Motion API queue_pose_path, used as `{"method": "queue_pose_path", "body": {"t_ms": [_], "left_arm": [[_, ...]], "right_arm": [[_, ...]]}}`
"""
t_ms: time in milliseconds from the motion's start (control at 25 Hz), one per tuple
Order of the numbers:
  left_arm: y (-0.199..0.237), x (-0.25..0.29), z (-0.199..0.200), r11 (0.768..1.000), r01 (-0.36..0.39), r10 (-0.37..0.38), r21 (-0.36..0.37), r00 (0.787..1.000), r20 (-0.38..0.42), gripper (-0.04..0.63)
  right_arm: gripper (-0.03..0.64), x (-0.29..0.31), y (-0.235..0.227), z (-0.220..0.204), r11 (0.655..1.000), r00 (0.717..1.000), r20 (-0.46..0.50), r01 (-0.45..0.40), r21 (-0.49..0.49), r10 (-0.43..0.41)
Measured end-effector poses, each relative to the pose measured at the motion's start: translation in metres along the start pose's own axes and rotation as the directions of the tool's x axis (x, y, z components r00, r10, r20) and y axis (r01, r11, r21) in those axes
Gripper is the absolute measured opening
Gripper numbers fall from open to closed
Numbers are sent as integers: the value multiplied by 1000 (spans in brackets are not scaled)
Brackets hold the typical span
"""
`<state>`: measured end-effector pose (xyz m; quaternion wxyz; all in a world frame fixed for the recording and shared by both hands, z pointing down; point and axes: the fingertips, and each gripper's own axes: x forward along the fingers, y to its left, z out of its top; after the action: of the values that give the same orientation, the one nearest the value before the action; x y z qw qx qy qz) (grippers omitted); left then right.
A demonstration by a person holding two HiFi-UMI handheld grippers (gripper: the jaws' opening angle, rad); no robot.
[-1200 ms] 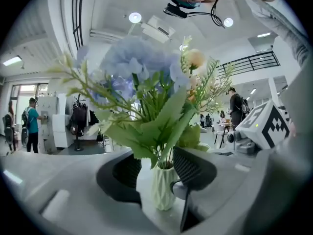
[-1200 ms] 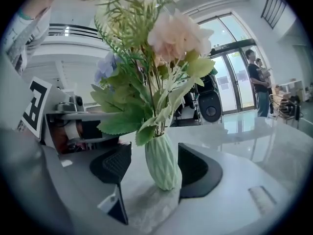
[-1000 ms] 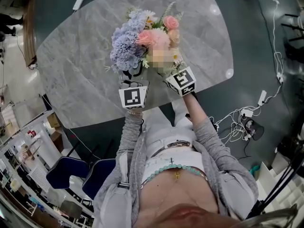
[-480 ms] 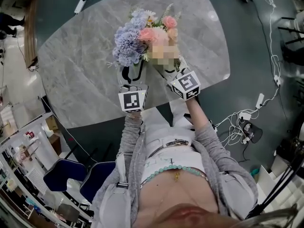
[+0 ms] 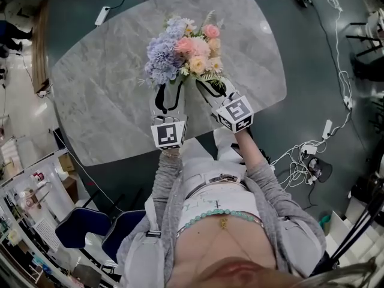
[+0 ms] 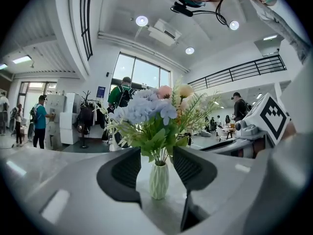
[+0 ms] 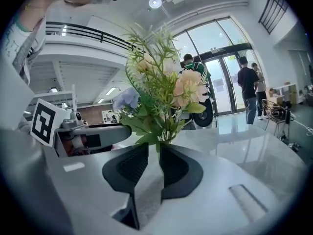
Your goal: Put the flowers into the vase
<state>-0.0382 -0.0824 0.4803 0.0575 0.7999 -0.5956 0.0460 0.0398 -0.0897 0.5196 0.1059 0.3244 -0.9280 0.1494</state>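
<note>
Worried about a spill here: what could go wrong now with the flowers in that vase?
The bouquet spreads far wider than the slim vase, so a nudge might tip it. The right gripper, jaws just closing on nothing, sits near the stems and could snag them.

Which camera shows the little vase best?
The left gripper view: the pale green ribbed vase shows whole, under its flowers. From the head view, the flowers cover it completely. The right gripper view shows only flowers and leaves, no vase.
</note>
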Motion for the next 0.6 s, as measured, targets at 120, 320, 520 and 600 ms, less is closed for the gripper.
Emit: {"method": "queue_pose_path", "body": {"t_ms": [120,320,520,600], "left_arm": [[-1,-7,4,1000,-5,6,-15,1000,3,198],[-1,-22,9,999,-16,16,-29,1000,2,198],[-6,-34,20,1000,7,-7,-10,1000,20,190],[-9,-38,26,1000,21,-21,5,999,28,166]], "right_arm": [[78,-5,5,5,1000,1000,8,2,-2,-2],[46,-13,13,12,1000,1000,18,0,-9,0],[26,-18,25,23,1000,999,38,-9,-19,10],[26,-19,31,28,1000,999,44,-19,-23,20]]}}
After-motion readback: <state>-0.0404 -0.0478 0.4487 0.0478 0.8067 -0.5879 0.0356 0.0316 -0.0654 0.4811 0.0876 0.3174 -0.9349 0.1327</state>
